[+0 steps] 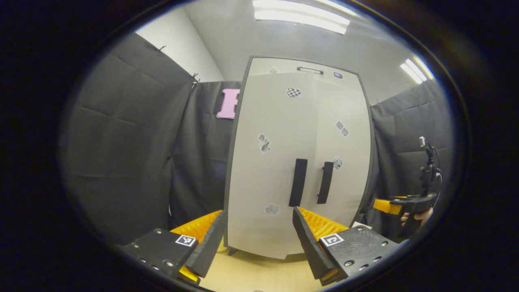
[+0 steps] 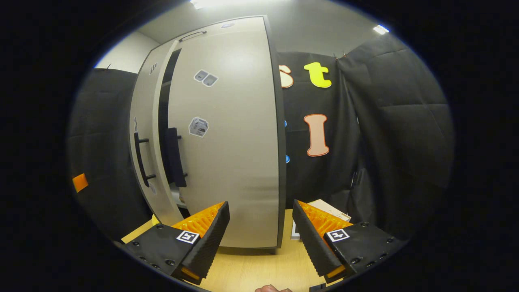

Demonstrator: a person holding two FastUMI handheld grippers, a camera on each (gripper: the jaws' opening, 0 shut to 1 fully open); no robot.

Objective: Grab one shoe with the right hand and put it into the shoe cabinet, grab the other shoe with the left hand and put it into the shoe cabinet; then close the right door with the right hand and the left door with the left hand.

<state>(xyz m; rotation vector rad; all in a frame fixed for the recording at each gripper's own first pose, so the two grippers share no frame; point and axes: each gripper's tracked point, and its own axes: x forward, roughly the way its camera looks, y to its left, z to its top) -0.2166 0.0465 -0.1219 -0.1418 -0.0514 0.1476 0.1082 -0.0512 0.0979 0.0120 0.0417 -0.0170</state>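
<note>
the tall pale grey shoe cabinet with two upright black bar handles stands on the light wooden surface, straight ahead of the left tool, which is released and holds nothing. in the right gripper view its left door is not fully shut; a dark gap separates it from the right door. the left handle is nearest the left tool. the right tool is released too. no shoes can be seen; they are probably inside.
</note>
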